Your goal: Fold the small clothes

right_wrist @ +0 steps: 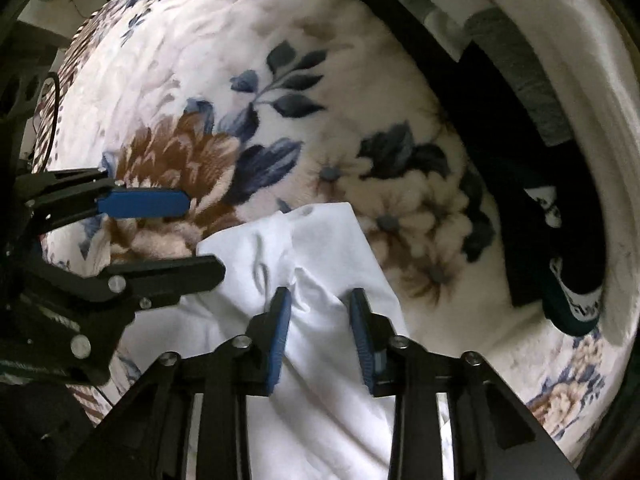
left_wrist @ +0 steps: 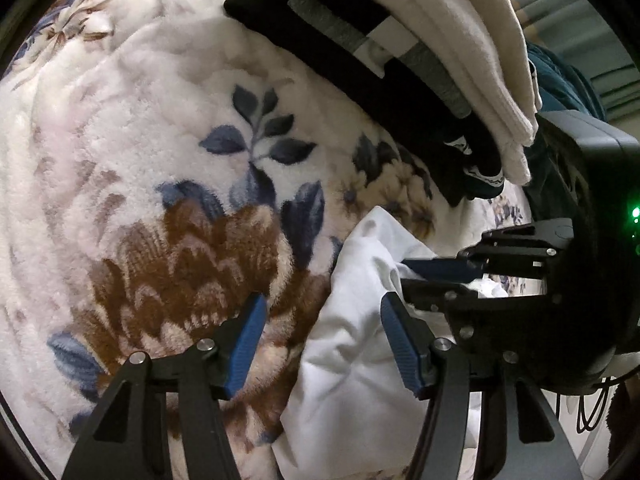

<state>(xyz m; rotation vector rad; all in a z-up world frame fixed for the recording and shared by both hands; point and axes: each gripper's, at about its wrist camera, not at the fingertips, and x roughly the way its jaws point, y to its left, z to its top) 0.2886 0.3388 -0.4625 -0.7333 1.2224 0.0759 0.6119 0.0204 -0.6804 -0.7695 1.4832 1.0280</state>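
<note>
**Right wrist view: both tongs spread at a white garment beside a finished stack**

Right wrist view, lower centre: the right tongs [right_wrist: 320,336] stand partly open, blue pads astride a raised ridge of the white garment [right_wrist: 320,240], apparently touching the cloth but not pinching it; I judge they are set to nip that crease for a fold. At the left of this frame the left tongs [right_wrist: 180,236] are spread wide, gripping nothing, one finger over the garment's left edge and the other above bare floral blanket [right_wrist: 280,40].

In the left wrist view the left tongs [left_wrist: 320,340] gape the same way, the garment's edge lying between their pads.

Folded clothes [right_wrist: 520,100], black, grey and cream, line the upper right of both frames, likely parked clear of the work. The garment's far corner stops near them, so open blanket for spreading lies toward the upper left.
</note>
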